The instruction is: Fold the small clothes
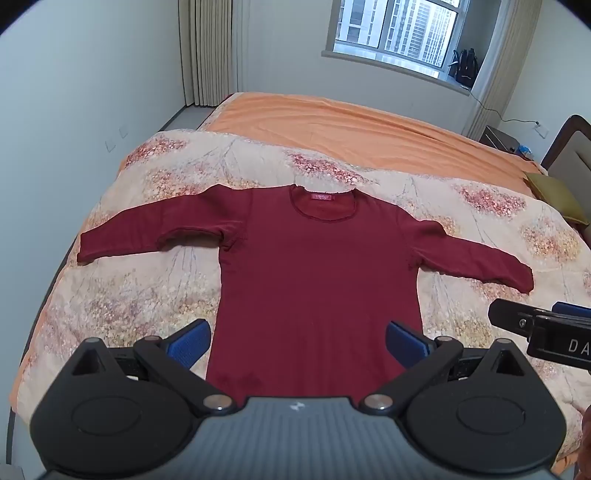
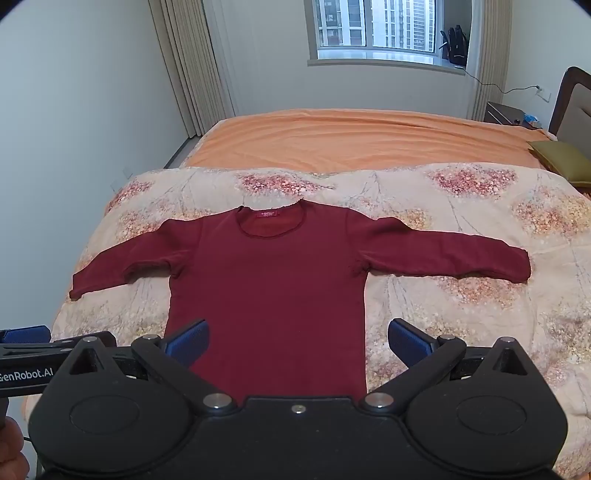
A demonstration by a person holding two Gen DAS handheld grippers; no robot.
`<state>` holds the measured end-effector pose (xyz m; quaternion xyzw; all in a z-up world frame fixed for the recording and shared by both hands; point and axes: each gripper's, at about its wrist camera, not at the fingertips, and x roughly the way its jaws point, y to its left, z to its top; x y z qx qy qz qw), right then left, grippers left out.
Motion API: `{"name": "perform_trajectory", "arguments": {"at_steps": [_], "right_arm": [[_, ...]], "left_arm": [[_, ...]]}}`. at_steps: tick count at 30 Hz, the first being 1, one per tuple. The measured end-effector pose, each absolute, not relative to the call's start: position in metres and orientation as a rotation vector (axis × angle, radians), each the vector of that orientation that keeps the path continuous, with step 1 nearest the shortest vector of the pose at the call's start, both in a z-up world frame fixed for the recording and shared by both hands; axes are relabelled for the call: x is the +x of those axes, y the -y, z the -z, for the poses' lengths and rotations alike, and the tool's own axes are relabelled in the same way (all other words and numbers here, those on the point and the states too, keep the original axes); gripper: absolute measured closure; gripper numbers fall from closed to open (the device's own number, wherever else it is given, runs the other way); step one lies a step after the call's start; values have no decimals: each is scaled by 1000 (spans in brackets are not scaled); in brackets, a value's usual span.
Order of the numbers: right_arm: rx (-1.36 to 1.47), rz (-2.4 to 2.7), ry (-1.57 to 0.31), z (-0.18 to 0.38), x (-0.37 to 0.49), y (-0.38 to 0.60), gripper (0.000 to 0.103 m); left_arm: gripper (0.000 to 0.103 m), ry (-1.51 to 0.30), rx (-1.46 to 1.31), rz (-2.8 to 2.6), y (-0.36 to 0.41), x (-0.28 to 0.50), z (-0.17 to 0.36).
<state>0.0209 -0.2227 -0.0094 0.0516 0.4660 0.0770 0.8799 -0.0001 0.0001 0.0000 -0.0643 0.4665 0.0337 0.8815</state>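
A dark red shirt point(image 1: 314, 266) lies flat and face up on a floral quilt point(image 1: 122, 295) that covers the near part of the bed point(image 1: 351, 122). Both sleeves stretch out sideways and the neck, with its red label point(image 1: 320, 196), points away from the grippers.

The left gripper point(image 1: 298, 345) hangs above the hem end of the shirt — its blue pads point(image 1: 190, 345) are spread wide, one past each side edge of the body, and nothing is between them. The right gripper point(image 2: 298, 345) hangs just beside it, to its right; its pads point(image 2: 408, 345) are spread just as wide and it holds nothing. From the right wrist view the shirt's body sits ahead and a little left, so the left pad is over the cloth and the right pad is over the quilt. Neither gripper touches the shirt, as far as the views show.

Beyond the quilt, ahead of both grippers, the orange sheet runs to the wall — a window point(image 2: 373, 26) is above it and curtains point(image 2: 192, 70) hang at the left. An olive pillow point(image 2: 561, 160) lies far ahead on the right.
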Motion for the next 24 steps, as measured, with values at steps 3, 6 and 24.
{"name": "perform_trajectory", "arguments": {"at_steps": [3, 6, 24], "right_arm": [[108, -162, -973, 10, 21, 222, 1], [109, -162, -974, 10, 21, 223, 1], [106, -159, -975, 10, 22, 222, 1]], "left_arm": [[0, -960, -127, -73, 0, -1, 0], [0, -963, -127, -73, 0, -1, 0], [0, -961, -127, -74, 4, 0, 6]]}}
